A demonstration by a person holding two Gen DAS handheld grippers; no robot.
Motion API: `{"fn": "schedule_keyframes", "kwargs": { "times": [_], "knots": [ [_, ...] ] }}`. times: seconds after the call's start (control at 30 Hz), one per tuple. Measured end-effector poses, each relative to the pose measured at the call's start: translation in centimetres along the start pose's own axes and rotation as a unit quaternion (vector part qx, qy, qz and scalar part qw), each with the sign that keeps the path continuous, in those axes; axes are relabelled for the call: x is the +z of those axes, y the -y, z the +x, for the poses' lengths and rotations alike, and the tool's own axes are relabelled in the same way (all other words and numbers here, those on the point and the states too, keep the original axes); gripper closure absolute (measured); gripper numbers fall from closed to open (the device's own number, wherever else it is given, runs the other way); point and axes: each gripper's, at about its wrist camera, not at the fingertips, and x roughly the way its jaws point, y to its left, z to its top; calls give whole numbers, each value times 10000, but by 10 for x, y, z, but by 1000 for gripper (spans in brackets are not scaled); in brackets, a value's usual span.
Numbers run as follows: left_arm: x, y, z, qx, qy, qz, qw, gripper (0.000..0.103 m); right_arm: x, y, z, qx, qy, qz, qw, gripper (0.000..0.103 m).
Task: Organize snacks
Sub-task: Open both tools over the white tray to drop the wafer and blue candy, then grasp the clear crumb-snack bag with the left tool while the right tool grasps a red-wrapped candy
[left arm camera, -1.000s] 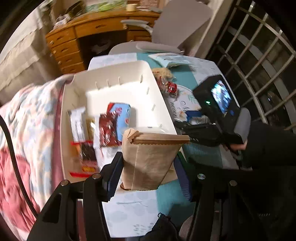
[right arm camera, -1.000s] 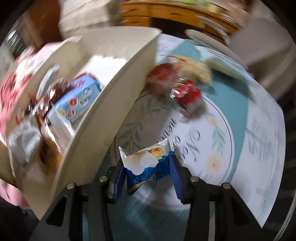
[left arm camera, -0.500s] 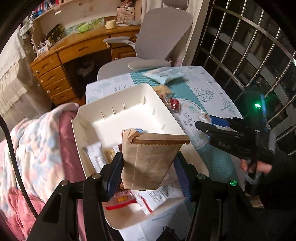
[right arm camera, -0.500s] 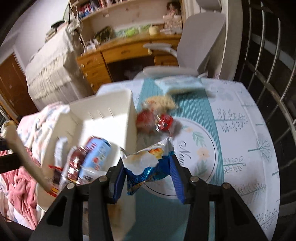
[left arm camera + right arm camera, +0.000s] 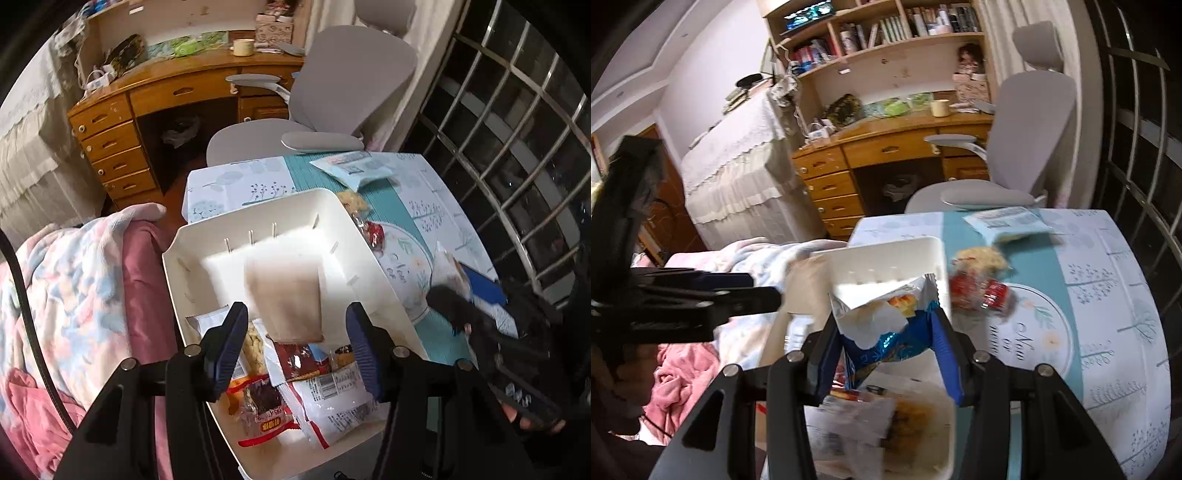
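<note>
brown paper bag motion-blurred, bin front cut off, snack labels unreadable

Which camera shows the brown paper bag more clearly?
The left wrist view: the brown paper bag, though blurred, shows whole above the white bin. The right wrist view shows only a blurred strip of it behind the bin's wall.

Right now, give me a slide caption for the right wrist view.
Right gripper, jaws opening, carries a blue snack bag over the white bin of snacks.
</note>
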Motion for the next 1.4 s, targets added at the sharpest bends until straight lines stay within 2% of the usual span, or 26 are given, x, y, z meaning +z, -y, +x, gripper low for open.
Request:
{"fn": "schedule_keyframes", "kwargs": {
  "times": [0.07,0.1,0.13,0.43,0.73,1.03,1.4],
  "knots": [
    [2,-5,-1,-12,0,-87,10000,47,1,-5,2,52,-93,42,9999,40],
    [3,-7,-2,-12,5,-145,9999,40,2,-6,4,17,-164,77,9998,30],
    [3,-9,-3,-5,14,-190,9998,38,2,-7,6,-19,-256,127,9996,27],
    [1,-17,-5,67,-142,-584,9982,36,-5,12,0,97,-514,250,9983,27],
    [18,6,-7,138,-254,-679,9973,36,2,57,-10,13,-604,357,9975,27],
    [60,38,-3,283,-218,-694,9969,25,30,107,-5,-132,-589,145,9981,27],
    [128,63,46,444,-584,-702,9948,23,58,161,19,-495,-466,-263,9973,27]
  ]
}}
